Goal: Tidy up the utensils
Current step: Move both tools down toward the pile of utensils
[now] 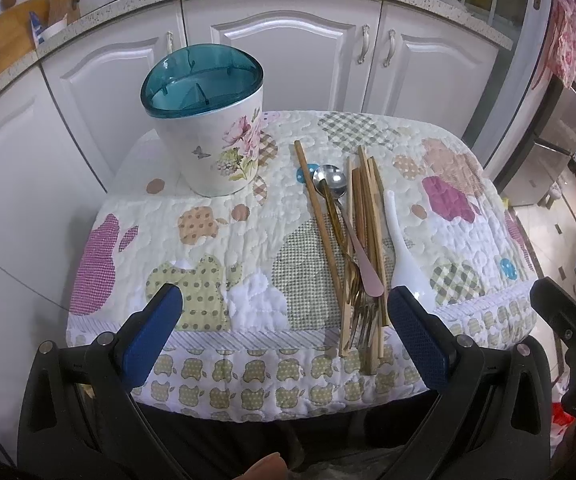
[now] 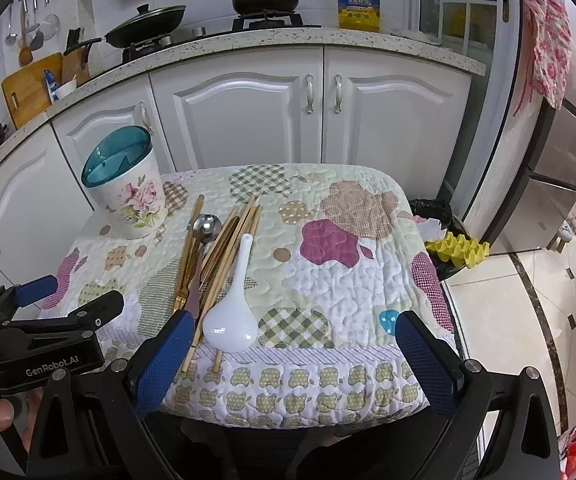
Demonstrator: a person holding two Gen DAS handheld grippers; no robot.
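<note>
Your left gripper (image 1: 284,320) hangs over the near edge of the quilted cloth (image 1: 208,216), tongs spread wide and pinching nothing; one blue pad (image 1: 148,336) sits left of the utensil pile, the other just at the pile's near right corner. Landmark for this entry: the floral holder (image 1: 216,136), a white cup with a teal divided insert, upright at the far left of the cloth. The insert looks unfilled as far as its tinted rim lets you see. To the right of the holder, near but apart from it, lies the utensil pile, all roughly parallel and running from far to near: a single wooden chopstick (image 1: 320,224) closest to the holder, then a metal spoon (image 1: 330,180) with its bowl toward the far side, gold forks (image 1: 358,304) with tines toward you, a pink-handled piece (image 1: 368,276), and a bundle of chopsticks (image 1: 368,208). Farthest right of the holder, beside the bundle, lies the white ceramic spoon (image 2: 230,324), bowl toward you. Your right gripper (image 2: 290,350) hovers at the near edge, further right of the holder, tongs spread wide, gripping nothing; its left pad (image 2: 164,360) is just beside the white spoon's bowl.
</note>
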